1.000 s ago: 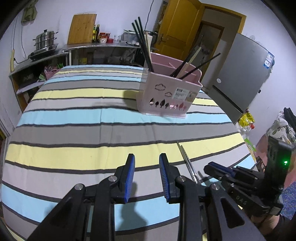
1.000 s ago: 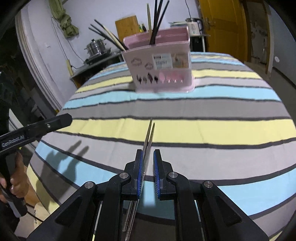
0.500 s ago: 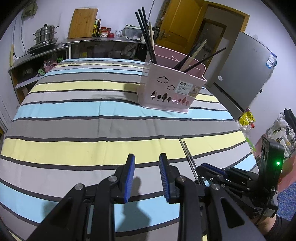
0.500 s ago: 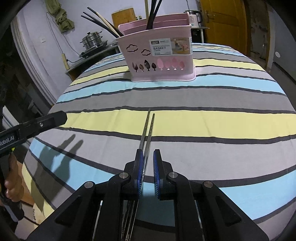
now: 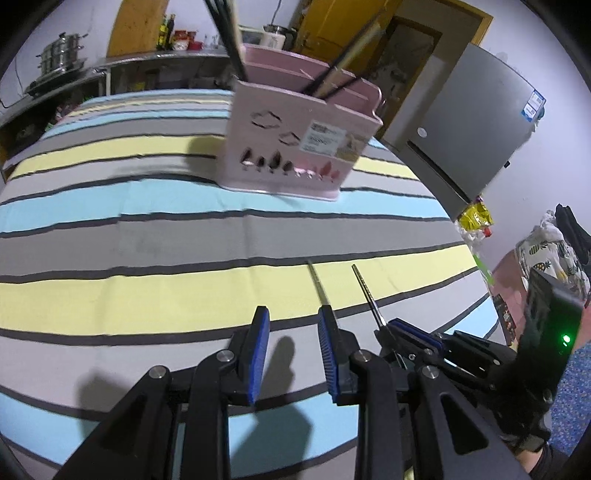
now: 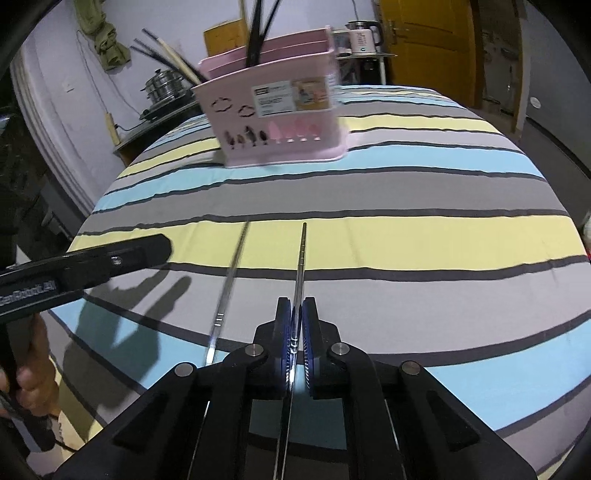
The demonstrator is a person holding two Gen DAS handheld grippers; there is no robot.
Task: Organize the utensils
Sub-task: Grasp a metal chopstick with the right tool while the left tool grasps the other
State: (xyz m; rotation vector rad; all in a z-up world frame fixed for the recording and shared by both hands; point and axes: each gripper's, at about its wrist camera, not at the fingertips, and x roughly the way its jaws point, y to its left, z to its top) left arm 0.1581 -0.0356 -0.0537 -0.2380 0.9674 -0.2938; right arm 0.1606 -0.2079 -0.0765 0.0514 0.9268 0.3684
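On striped cloth-covered table [image 6: 424,192], right gripper [image 6: 296,334] has just been closing, now clamped on one thin steel chopstick [image 6: 301,258]; second steel chopstick [image 6: 231,280] lies loose beside it; risk: held stick pivots or slips from narrow pinch; left gripper [image 5: 293,347] part-open, empty; pink plastic utensil basket [image 6: 273,122] well ahead, path unobstructed.

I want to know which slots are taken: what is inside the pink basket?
Dark chopsticks stand in the pink basket, with more dark ones and a pale wooden one leaning out at one end. Its walls hide their lower ends and the bottom, so anything shorter cannot be seen.
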